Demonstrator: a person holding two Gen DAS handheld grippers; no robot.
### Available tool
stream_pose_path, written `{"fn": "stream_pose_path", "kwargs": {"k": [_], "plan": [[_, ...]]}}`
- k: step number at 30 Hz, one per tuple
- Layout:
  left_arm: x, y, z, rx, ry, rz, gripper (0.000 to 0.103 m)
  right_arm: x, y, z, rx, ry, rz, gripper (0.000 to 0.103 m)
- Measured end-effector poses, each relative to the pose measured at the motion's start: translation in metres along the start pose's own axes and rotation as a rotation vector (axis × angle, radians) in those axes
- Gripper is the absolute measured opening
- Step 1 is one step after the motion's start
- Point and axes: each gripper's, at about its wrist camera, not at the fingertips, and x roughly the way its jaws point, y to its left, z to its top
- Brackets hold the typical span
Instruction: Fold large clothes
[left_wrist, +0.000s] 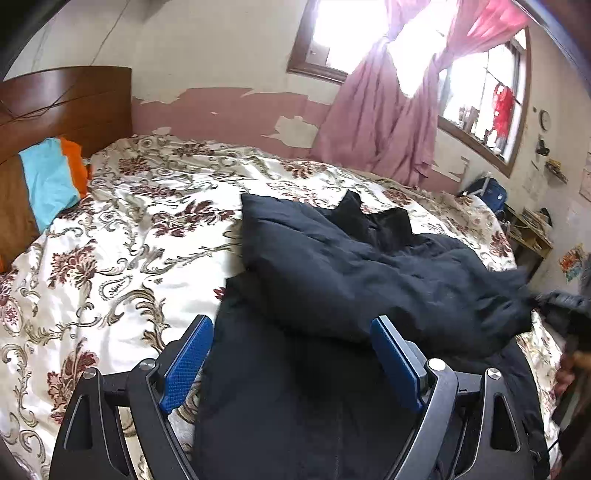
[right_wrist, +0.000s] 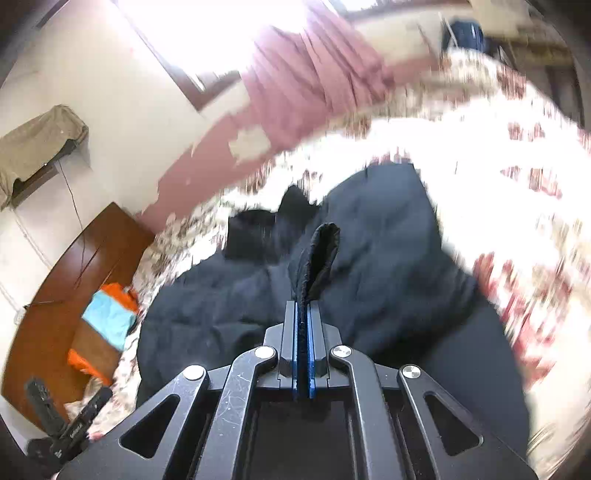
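Large black padded garment (left_wrist: 369, 280), rumpled, partly folded over itself, lying on floral bedspread (left_wrist: 110, 240)

The garment (left_wrist: 369, 280) lies on the bed (left_wrist: 110, 258), toward its foot-side edge and well apart from the headboard (left_wrist: 66, 107). A pillow (left_wrist: 48, 184) rests at the head of the bed, against the headboard. Behind the bed's far edge hangs the curtain (left_wrist: 380, 122), under the window (left_wrist: 354, 33). Beyond the bed's far corner sits a shelf (left_wrist: 532, 229) (its contents too small to tell).
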Motion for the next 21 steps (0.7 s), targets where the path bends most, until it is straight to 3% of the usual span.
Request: {"fn": "stream_pose_path", "kwargs": {"k": [3,9,13,16,19,21], "plan": [[0.017,0.0,0.006,-0.019,0.014,0.032,0.086,-0.007,-0.002,0.023,-0.062,-0.044,-0.046,0.004],[0.054,-0.004,0.022,-0.029,0.03,0.104,0.086,0.02,-0.012,0.045,-0.164,-0.047,-0.194,0.004],[0.085,-0.007,0.029,-0.014,0.079,0.175,0.086,0.037,-0.034,0.044,-0.153,0.003,-0.249,0.005],[0.102,-0.007,0.028,-0.01,0.112,0.157,0.086,0.048,-0.033,0.032,-0.246,0.011,-0.281,0.009],[0.103,-0.011,0.024,-0.012,0.078,0.096,0.086,0.045,-0.02,0.024,-0.365,-0.018,-0.336,0.024],[0.1,-0.019,0.023,-0.009,0.038,0.057,0.086,0.037,-0.01,0.023,-0.415,-0.067,-0.34,0.053]]}}
